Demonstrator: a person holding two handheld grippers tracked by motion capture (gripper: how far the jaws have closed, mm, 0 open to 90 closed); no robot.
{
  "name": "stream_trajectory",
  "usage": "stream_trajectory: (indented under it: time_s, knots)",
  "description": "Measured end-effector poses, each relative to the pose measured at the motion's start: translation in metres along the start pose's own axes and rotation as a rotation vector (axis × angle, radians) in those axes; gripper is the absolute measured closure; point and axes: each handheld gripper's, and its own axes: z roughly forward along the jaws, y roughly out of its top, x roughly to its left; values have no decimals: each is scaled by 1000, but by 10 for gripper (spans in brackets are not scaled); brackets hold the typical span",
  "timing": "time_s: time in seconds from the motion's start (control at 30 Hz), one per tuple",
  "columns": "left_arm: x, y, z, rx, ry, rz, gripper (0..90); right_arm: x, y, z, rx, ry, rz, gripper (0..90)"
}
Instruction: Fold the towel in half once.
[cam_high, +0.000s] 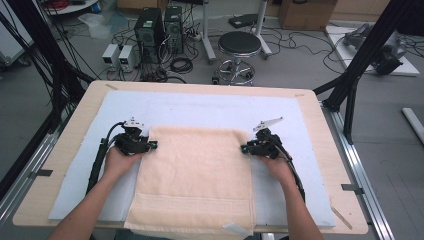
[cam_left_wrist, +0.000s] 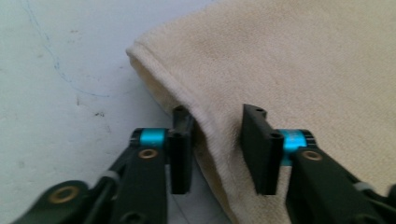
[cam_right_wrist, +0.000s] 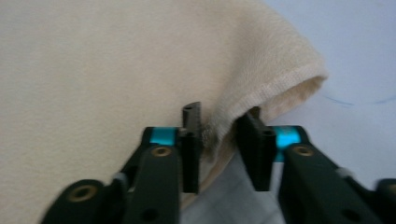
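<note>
Towel (cam_high: 195, 175): plain cream-beige. Mat (cam_high: 200, 107): pale blue, on a light wood worktop (cam_high: 320, 125). Left tool (cam_high: 152, 145), right tool (cam_high: 245, 148): black with cyan accents.

A round stool (cam_high: 239, 44) and computer towers (cam_high: 160, 26) stand beyond the table (cam_high: 320, 130).

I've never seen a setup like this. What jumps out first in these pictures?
A cream towel lies flat in the middle of the table, on a pale blue mat. A person's hands press a black left gripper and right gripper against its two side edges, each with open jaws straddling the towel's lifted edge.
</note>
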Motion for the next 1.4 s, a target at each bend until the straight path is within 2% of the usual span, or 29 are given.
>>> stream_trajectory:
  time_s: [0.03,0.07,0.1,0.17,0.27,0.33,0.37,0.43,0.53,0.6,0.7,0.77,0.8,0.83,0.87,0.9,0.97,1.0,1.13,1.23,1.33,1.4]
  knots:
    - [1,0,1,-1,-34,-17,752,0,1,1,0,0,-9,809]
    - [1,0,1,1,-37,-21,810,1,1,1,3,4,-6,822]
    - [0,0,1,-2,-34,-16,820,1,2,1,3,4,-16,832]
    - [-2,1,1,-2,-18,3,828,2,3,0,9,0,-36,847]
    - [-9,4,-1,-21,53,65,841,6,8,-3,-5,-28,-69,852]
    - [-7,8,-1,-47,67,46,844,4,14,-7,-2,-43,-78,853]
    - [-4,13,-1,-43,78,53,844,2,19,-9,-2,-46,-69,853]
    - [-2,23,0,-66,107,49,845,-4,30,-9,-14,-64,-74,853]
    - [2,42,1,-91,153,52,844,-12,48,-6,-9,-114,-71,852]
    - [9,58,1,-103,178,32,844,-19,61,-5,-18,-137,-71,853]
    - [17,79,1,-110,202,37,843,-29,83,-8,-40,-165,-57,851]
    - [22,88,1,-125,199,35,840,-34,94,-12,-62,-183,-57,841]
    - [24,91,4,-123,202,30,826,-36,97,-13,-66,-183,-44,806]
    - [25,92,8,-105,227,39,754,-39,98,-14,-76,-193,-33,700]
    - [26,90,10,-97,221,51,645,-42,98,-13,-90,-219,-14,641]
    - [27,89,11,-90,205,43,580,-43,96,-13,-98,-207,-12,605]
    - [27,85,10,-79,178,45,524,-40,94,-11,-84,-193,-48,562]
    - [27,84,8,-77,172,56,509,-35,90,-10,-75,-208,-69,555]
    - [23,73,-4,-93,119,76,480,-28,75,-11,-58,-197,-83,497]
    - [18,63,-15,-124,84,92,477,-19,63,-17,-83,-174,-77,475]
    - [12,54,-26,-137,65,106,445,-4,52,-24,-81,-162,-111,450]
    - [8,47,-32,-145,28,106,425,4,45,-30,-90,-156,-122,420]
